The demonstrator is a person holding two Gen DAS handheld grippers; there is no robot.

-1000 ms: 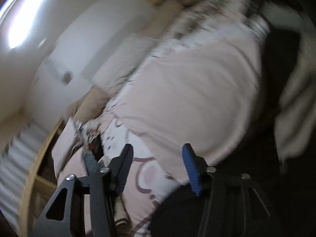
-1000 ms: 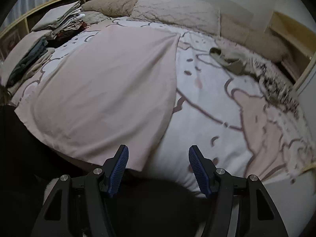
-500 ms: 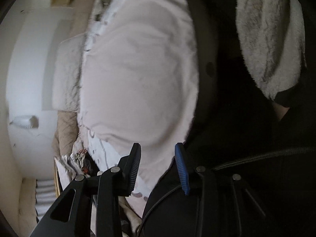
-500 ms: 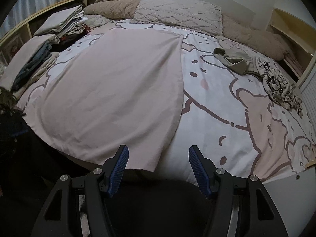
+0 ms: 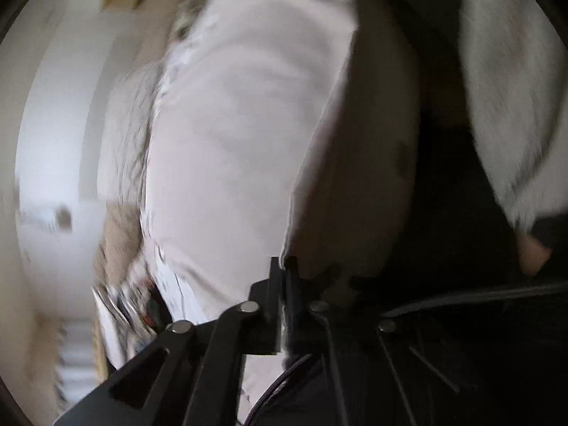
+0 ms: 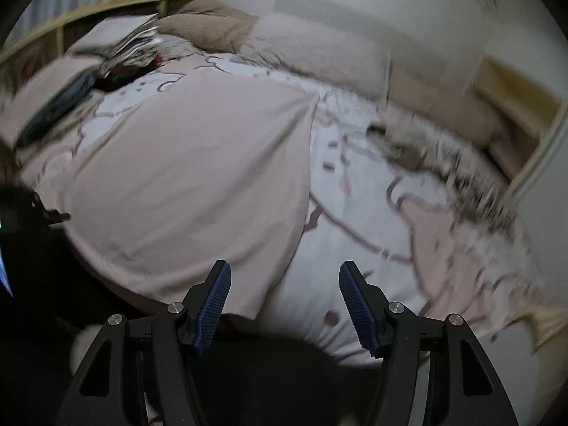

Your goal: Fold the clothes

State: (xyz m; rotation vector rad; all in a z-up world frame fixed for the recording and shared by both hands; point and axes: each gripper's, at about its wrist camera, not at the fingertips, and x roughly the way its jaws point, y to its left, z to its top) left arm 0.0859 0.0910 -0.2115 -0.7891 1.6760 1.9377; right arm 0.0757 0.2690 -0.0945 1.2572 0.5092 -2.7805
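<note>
- In the left wrist view we see the left tool at lower centre with its jaws just closed together, pinching the near edge of the pink cloth.
- From that pinch the cloth's edge runs up toward the upper right of the frame, and the cloth fills the middle of the blurred view.
- A fuzzy white sleeve hangs at the upper right, over dark clothing.
- In the right wrist view we see the right tool at lower centre, its blue-padded jaws standing well apart with nothing between them.
- It hangs above the near edge of the bed, which has a white cover with pink cartoon outlines.
- The pink cloth lies spread flat over the left half of the bed, its right edge running from upper centre down to just above the tool's left jaw.
- Stacks of folded clothes sit at the upper left of the bed.
- Loose crumpled clothes lie at the right, blurred.
- Beige pillows lie along the top.
</note>
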